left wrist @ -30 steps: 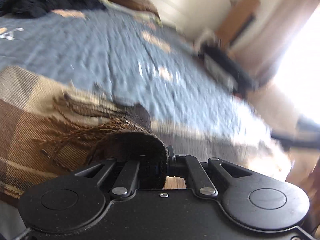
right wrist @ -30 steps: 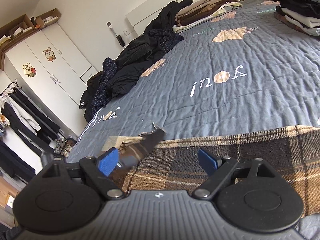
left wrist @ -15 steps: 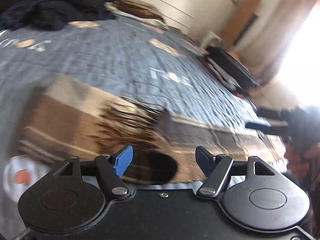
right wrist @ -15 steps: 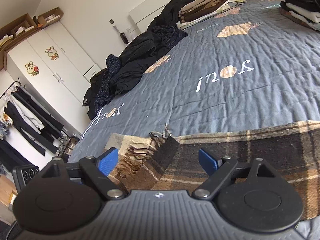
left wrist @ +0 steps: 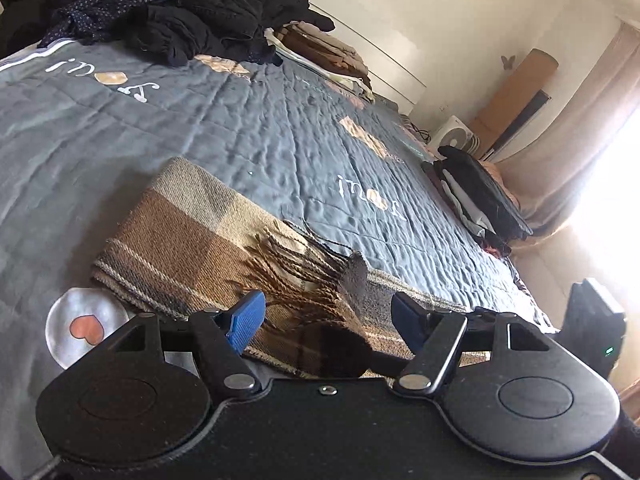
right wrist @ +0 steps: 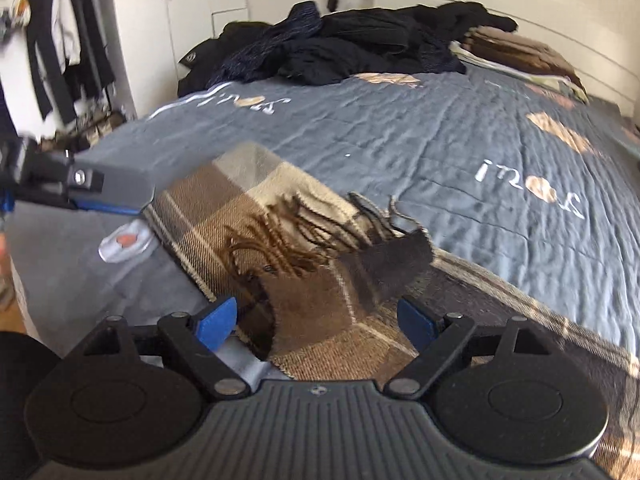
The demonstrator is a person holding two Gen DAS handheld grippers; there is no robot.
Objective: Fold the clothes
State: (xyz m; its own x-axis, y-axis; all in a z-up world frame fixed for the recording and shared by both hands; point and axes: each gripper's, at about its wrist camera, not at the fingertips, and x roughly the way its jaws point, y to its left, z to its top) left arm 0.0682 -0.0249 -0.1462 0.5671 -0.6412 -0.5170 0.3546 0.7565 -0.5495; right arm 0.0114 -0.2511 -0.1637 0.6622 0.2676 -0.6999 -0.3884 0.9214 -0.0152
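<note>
The left claw (left wrist: 328, 322) is pointing down at a slant over the near edge of the bed (left wrist: 224, 128), its two blue fingers standing apart and gripping nothing. The right claw (right wrist: 318, 318) is tilting more steeply down, its two fingers also spread wide and empty. One brown checked scarf (left wrist: 188, 248) is lying on the bed just ahead of and beneath both claws, its fringed end (right wrist: 288, 240) folded back over the other layer. One heap of dark clothes (right wrist: 360, 48) is lying far ahead of the claws, and two folded stacks are showing: a tan one (left wrist: 324, 50) and a dark one (left wrist: 480, 196).
</note>
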